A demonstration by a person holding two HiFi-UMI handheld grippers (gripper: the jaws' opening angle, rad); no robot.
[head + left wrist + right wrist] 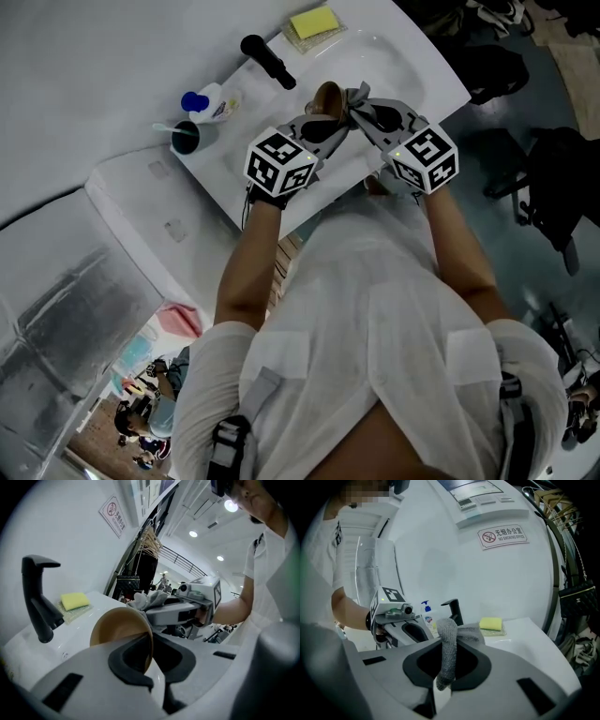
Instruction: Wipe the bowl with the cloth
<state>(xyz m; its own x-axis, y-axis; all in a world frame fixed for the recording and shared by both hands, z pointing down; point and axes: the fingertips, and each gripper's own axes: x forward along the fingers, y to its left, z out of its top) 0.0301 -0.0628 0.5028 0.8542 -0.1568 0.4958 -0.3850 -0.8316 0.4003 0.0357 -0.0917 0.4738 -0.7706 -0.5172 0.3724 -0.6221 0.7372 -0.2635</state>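
The left gripper [152, 665] was clenched on the rim of the tan bowl [119, 625], with the rim pinched edge-on between its dark pads. The right gripper [443, 681] was clamped on a hanging fold of the grey cloth [447, 644]. In the head view both tools met over the white sink [394, 56]. The bowl was held clear of the basin, with the cloth bunched against it at three o'clock.

Around the bowl in the head view:
- A black faucet [267, 59] stood at ten o'clock.
- A yellow sponge [314, 23] lay on a mesh pad at twelve o'clock, on the sink ledge.
- A white pump bottle [211, 101] with a blue cap lay at nine o'clock. Its label print was too small to read.
- A dark cup [187, 138] stood just beside the bottle.

In the right gripper view, a wall sign [502, 535] at one o'clock carried a red prohibition symbol, a line of Chinese characters, and the words "NO SMOKING OFFICE". The same sign appeared in the left gripper view, where its text was illegible.
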